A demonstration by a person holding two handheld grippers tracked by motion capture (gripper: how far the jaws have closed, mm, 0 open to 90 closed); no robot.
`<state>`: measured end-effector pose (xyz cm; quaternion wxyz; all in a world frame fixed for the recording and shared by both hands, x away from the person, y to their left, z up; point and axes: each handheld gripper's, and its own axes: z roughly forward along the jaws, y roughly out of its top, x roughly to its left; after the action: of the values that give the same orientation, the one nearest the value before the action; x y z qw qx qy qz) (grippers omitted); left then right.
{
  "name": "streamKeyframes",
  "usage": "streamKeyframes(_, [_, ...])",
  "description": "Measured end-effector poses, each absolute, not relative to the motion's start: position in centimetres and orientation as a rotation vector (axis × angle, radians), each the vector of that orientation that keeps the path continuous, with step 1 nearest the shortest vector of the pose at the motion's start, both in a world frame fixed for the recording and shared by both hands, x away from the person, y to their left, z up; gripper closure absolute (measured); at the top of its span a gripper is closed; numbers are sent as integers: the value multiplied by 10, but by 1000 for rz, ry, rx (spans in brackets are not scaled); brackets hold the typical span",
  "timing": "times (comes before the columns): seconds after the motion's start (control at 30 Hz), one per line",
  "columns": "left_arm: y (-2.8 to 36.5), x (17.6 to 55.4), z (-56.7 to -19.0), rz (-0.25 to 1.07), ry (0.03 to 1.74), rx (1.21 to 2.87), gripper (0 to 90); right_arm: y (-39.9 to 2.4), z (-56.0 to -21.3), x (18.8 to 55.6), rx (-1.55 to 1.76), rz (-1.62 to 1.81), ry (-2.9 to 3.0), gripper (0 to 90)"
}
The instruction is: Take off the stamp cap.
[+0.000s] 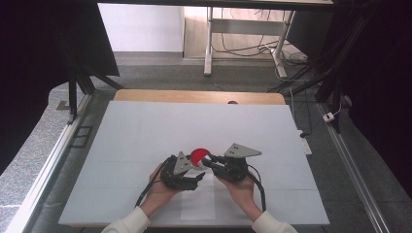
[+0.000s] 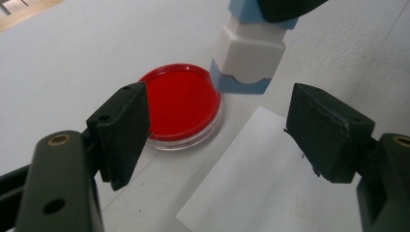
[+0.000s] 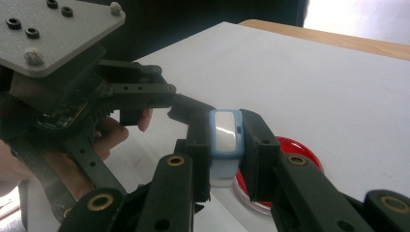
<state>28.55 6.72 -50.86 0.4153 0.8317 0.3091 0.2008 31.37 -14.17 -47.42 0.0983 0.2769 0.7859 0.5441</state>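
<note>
We see the right gripper (image 3: 226, 145) pinching the stamp (image 3: 225, 131) over the red pad (image 2: 181, 101); left gripper (image 2: 220, 130) fingers spread, empty; stamp looks light, rigid, slick; grip flat sides.

Two hand-held grippers, left gripper (image 1: 195, 180) and right gripper (image 1: 206, 159), meet at red dish (image 1: 197, 155) above paper sheet (image 1: 199, 204) on white table (image 1: 145, 131).

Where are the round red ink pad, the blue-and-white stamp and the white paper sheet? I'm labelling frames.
Round red ink pad (image 2: 181, 99): left gripper view, red surface.
Blue-and-white stamp (image 2: 247, 50): left gripper view, white body.
White paper sheet (image 2: 261, 179): left gripper view, middle.
</note>
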Motion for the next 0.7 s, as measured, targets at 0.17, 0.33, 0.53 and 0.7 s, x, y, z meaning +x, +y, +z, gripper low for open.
streamKeyframes(0.17, [64,286,-509,508,772,2088,260,-140,-475,313,824,1614,2327,747])
streamKeyframes(0.33, [62,287,-509,517,766,2093,284,-140,-474,313,826,1620,2323,747])
streamKeyframes(0.53, [61,287,-509,541,756,2091,357,-140,-474,313,845,1633,2321,747])
streamKeyframes(0.7, [61,286,-509,543,741,2092,449,-141,-474,313,856,1638,2313,747])
